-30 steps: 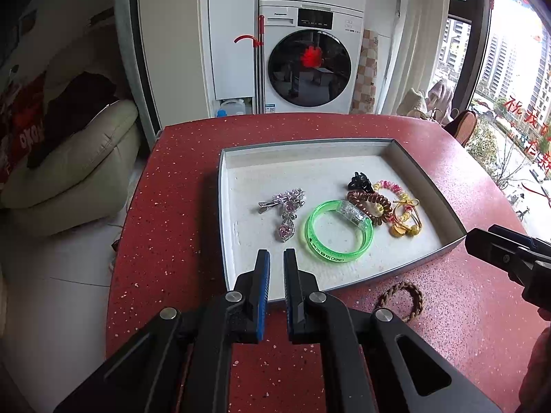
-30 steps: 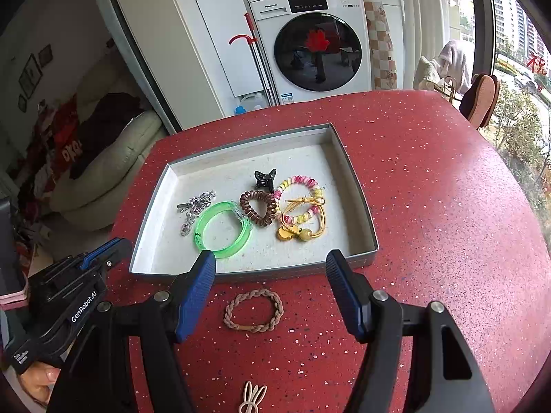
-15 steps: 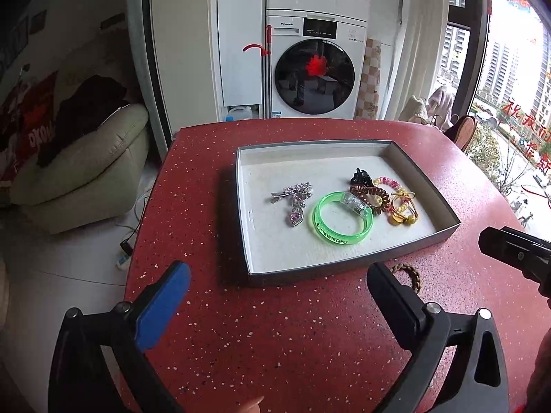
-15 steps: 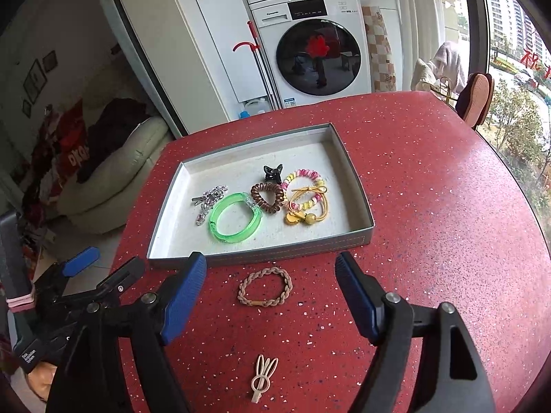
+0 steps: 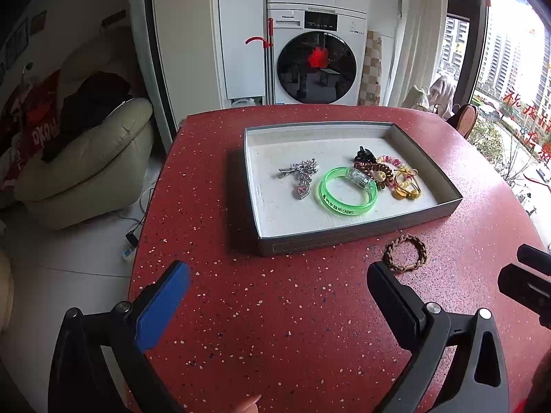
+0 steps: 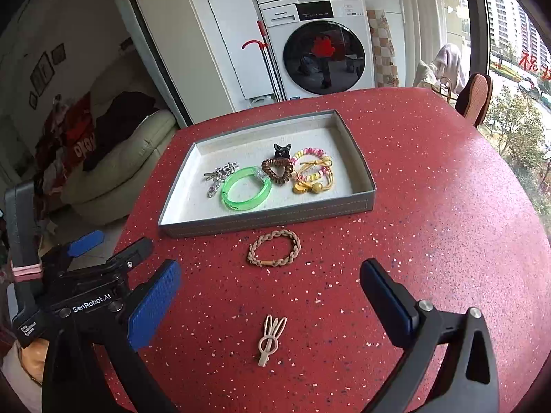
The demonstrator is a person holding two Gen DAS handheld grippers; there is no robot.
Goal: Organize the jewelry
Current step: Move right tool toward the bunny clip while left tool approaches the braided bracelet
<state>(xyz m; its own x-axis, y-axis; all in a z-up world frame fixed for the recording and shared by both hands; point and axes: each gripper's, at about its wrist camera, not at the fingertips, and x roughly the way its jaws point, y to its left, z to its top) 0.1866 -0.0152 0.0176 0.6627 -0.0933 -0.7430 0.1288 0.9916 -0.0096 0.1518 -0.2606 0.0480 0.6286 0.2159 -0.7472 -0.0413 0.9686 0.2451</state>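
Observation:
A grey tray (image 5: 354, 237) (image 6: 265, 218) on the red table holds a green bangle (image 5: 347, 195) (image 6: 246, 193), a silver rhinestone clip (image 5: 303, 176) (image 6: 218, 175), a brown coil tie (image 6: 277, 171), a black claw clip (image 6: 281, 150) and pink-yellow bands (image 6: 313, 172). A braided brown bracelet (image 5: 405, 253) (image 6: 273, 252) lies on the table just before the tray. A beige rabbit hair clip (image 6: 270, 339) lies nearer me. My left gripper (image 5: 275, 296) is open and empty, back from the tray. My right gripper (image 6: 270, 296) is open and empty, above the rabbit clip.
The red speckled table (image 6: 430, 206) ends at a curved edge on the left. A beige sofa (image 5: 86, 165) stands left, a washing machine (image 5: 316, 58) behind, a chair (image 6: 475, 98) at the far right. The left gripper shows in the right wrist view (image 6: 86, 275).
My left gripper has opened from shut and drawn back from the tray. My right gripper has also drawn back, so the rabbit clip has come into full view.

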